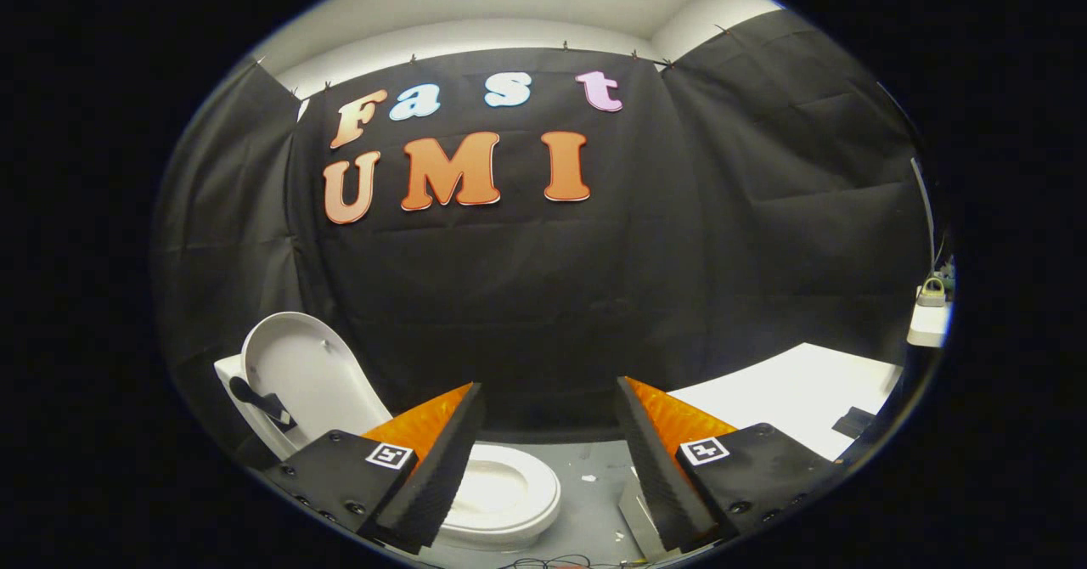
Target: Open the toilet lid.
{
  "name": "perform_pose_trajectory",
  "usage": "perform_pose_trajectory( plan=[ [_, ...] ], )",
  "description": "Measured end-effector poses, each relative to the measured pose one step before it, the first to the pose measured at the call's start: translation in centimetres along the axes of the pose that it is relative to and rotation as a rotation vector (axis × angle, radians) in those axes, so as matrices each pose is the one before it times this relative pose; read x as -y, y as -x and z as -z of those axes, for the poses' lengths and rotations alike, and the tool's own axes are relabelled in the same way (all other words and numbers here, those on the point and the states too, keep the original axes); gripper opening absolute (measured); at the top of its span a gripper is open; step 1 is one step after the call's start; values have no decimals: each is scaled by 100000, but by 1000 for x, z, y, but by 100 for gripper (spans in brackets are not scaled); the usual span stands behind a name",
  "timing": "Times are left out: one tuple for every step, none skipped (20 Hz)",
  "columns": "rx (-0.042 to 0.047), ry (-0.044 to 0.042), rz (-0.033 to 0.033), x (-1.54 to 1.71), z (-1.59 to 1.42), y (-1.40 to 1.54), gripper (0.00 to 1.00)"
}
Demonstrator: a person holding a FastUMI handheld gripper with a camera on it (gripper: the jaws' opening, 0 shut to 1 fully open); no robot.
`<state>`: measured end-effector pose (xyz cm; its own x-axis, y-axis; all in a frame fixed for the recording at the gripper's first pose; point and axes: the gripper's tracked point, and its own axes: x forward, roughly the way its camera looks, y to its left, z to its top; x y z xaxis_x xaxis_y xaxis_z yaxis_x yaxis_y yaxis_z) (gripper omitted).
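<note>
A small white toilet stands on the grey floor below and to the left of my fingers. Its lid is raised upright, leaning back against the white tank, with a dark strip stuck on its inner face. The seat ring and bowl lie uncovered, partly hidden behind my left finger. My gripper hovers above the toilet's right side. It is open, its black foam pads far apart, with nothing between them.
A white table top sits to the right beyond the right finger, with a small dark object at its near corner. A white shelf with a padlock is at far right. Cables lie on the grey floor below.
</note>
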<state>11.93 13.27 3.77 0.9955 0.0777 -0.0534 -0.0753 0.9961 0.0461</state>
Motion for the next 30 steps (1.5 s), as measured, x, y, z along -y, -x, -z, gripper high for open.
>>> perform_pose_trajectory(
  plan=[
    [96,-1351,-478,773,260,732,99],
    [409,-1285,862,995,-98,496,99],
    [311,-2423,1629,1031,-239,302,99],
    [-316,-976,-1345,391,-38,240,98],
    [92,-38,-1229,379,91,522,98],
    [628,-358,301,526,278,654,98],
    [915,-771,-7,641,118,668,98],
    [484,-242,56,514,313,583,98],
    [765,274,739,793,336,479,98],
    [824,680,348,752,215,306,98],
    [1426,702,432,582,385,514,98],
    [1821,129,1014,535,84,479,98],
    [789,-616,352,272,99,351,98],
    [-263,-357,-401,-161,312,253,98],
    [-164,-210,-819,-218,194,431,98],
    [891,420,-2437,-623,-114,655,98],
    [2364,897,-3329,-840,-398,700,98],
    [3939,787,-2680,-790,-931,344,98],
    [3990,1251,-1219,-371,-953,31,98],
    [3541,2112,-638,-138,-736,-183,98],
    [1369,2125,161,30,-70,-4,98],
    [-229,1119,599,184,332,-48,98],
    [-1373,152,265,89,521,-148,98],
    [-1757,-437,-515,-200,458,-54,98],
    [-1675,-83,-98,-43,445,-11,98],
    [-1096,445,600,322,222,24,98],
    [-488,470,170,114,117,-19,98],
    [-465,-32,-226,-70,-16,-137,98],
    [-571,-323,-248,-117,158,-26,98],
    [-508,-74,-315,-24,134,-23,98]
  ],
)
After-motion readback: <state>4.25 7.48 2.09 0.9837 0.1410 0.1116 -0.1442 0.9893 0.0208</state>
